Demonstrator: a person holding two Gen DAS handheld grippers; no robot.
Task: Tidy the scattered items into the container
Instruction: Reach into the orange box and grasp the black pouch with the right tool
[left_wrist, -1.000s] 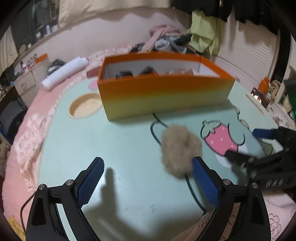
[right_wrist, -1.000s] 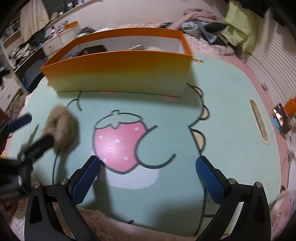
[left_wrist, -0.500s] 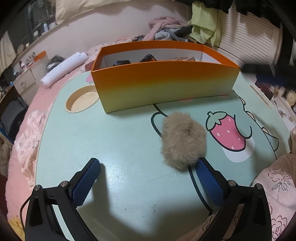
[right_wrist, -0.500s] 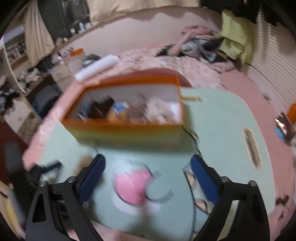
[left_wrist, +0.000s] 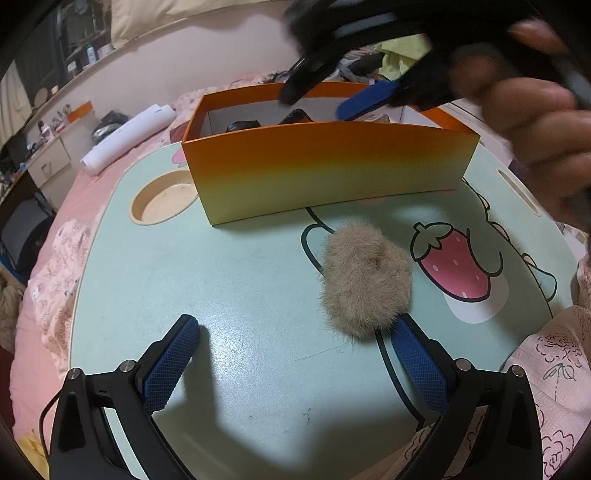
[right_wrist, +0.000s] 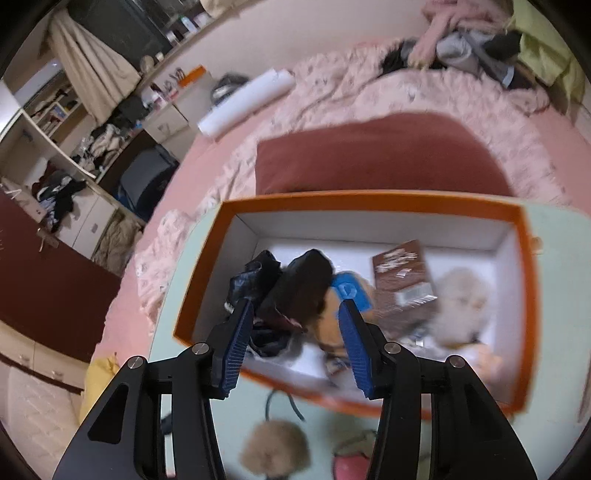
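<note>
Left gripper hangs low over the table, jaws wide and empty, furry pom-pom just past its right finger, still outside. Beyond, right gripper sits over the orange box, jaws closing on nothing. Box contents blurred and overlapped; can't tell the dark items apart.

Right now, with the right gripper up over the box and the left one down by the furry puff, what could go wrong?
1. The right gripper, its jaws closing on nothing, hangs above the orange box; going lower could disturb the things piled inside.
2. The furry puff lies off-centre, against the right finger of the open left gripper; closing there might nudge it away.
3. A black cord runs under the puff and may drag along.
</note>
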